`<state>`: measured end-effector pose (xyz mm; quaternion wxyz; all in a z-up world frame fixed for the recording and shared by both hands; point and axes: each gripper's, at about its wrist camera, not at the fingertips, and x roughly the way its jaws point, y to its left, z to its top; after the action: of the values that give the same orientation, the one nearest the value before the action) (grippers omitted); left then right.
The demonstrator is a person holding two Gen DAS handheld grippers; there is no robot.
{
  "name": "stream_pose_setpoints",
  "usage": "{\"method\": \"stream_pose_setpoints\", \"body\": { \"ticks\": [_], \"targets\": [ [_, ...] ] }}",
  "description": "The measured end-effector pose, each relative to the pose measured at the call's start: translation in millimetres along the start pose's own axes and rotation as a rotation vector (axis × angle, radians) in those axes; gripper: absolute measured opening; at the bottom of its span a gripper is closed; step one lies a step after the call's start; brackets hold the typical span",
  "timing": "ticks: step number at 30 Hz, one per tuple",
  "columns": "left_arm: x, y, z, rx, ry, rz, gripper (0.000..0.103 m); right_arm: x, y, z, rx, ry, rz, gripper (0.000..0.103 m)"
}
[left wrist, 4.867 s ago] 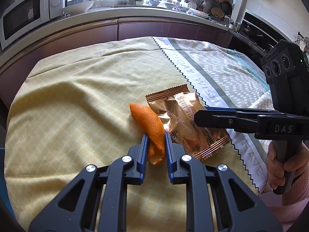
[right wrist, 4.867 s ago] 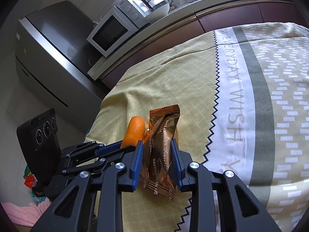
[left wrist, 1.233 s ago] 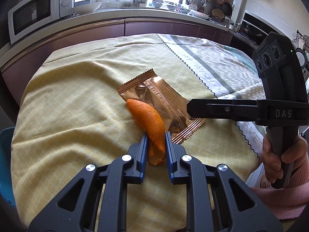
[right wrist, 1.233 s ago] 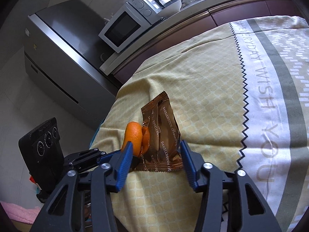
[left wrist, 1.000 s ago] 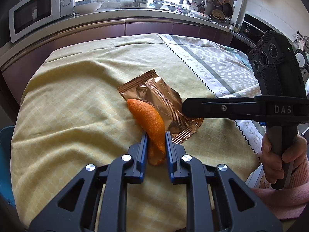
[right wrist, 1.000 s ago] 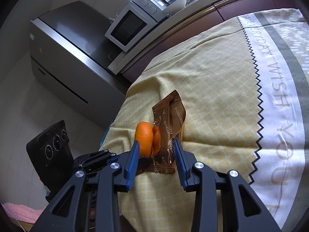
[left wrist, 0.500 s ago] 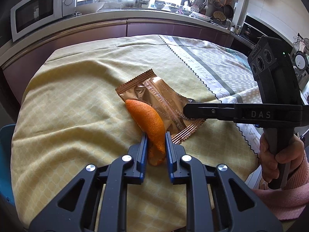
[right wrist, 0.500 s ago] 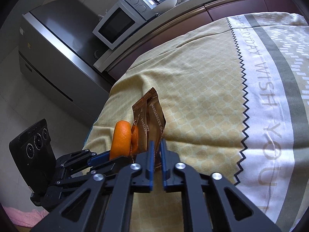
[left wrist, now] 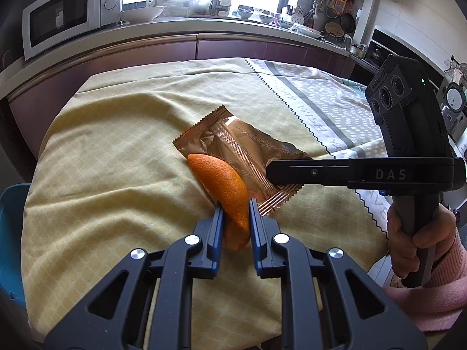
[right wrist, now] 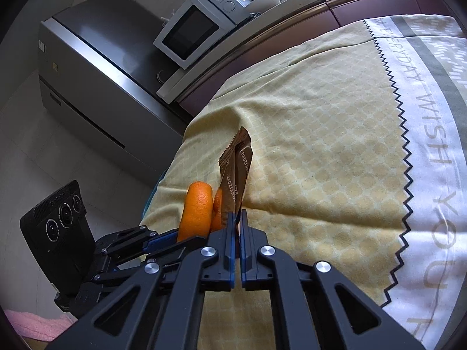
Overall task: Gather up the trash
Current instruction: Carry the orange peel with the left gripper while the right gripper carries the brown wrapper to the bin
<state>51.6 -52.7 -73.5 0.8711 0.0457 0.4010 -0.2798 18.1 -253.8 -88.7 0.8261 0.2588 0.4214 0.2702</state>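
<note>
My left gripper (left wrist: 235, 208) is shut on a curved piece of orange peel (left wrist: 224, 185), held just above the yellow tablecloth (left wrist: 116, 151). My right gripper (right wrist: 238, 214) is shut on the near edge of a copper-brown snack wrapper (right wrist: 238, 164). In the left wrist view the wrapper (left wrist: 233, 143) lies mostly flat on the cloth behind the peel, with the right gripper (left wrist: 270, 170) reaching in from the right. In the right wrist view the peel (right wrist: 197, 208) and the left gripper (right wrist: 175, 237) sit just left of the wrapper.
A teal bin edge (left wrist: 11, 233) shows at the table's left side. The cloth's white and grey printed band (right wrist: 432, 134) runs along the right. A counter with a microwave (left wrist: 64, 14) stands behind the table. A grey fridge (right wrist: 96, 67) stands to the left.
My right gripper has closed from wide open onto the wrapper's near edge. My left gripper keeps hold of the peel and has barely moved.
</note>
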Motion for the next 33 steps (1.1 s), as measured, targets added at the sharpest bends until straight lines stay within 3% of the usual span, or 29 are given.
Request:
{"method": "stream_pose_setpoints", "body": {
  "ticks": [8, 14, 23, 33],
  "targets": [
    [-36.5, 18.9, 4.3, -0.026, -0.076, 0.046, 0.017, -17.3, 22.8, 16.0, -0.058, -0.079, 0.007, 0.001],
    [-75.3, 47.6, 2.5, -0.071, -0.132, 0.125, 0.017, -8.7, 52.3, 33.4, -0.126, -0.078, 0.061, 0.001],
    [-129.8, 126.5, -15.7, -0.206, -0.177, 0.282, 0.017, 45.2, 110.3, 55.3, -0.222, 0.015, 0.181, 0.001],
    [-145.0, 219.8, -47.4, -0.342, -0.131, 0.415, 0.018, 136.4, 166.0, 66.1, -0.279, 0.167, 0.263, 0.001]
  ]
}}
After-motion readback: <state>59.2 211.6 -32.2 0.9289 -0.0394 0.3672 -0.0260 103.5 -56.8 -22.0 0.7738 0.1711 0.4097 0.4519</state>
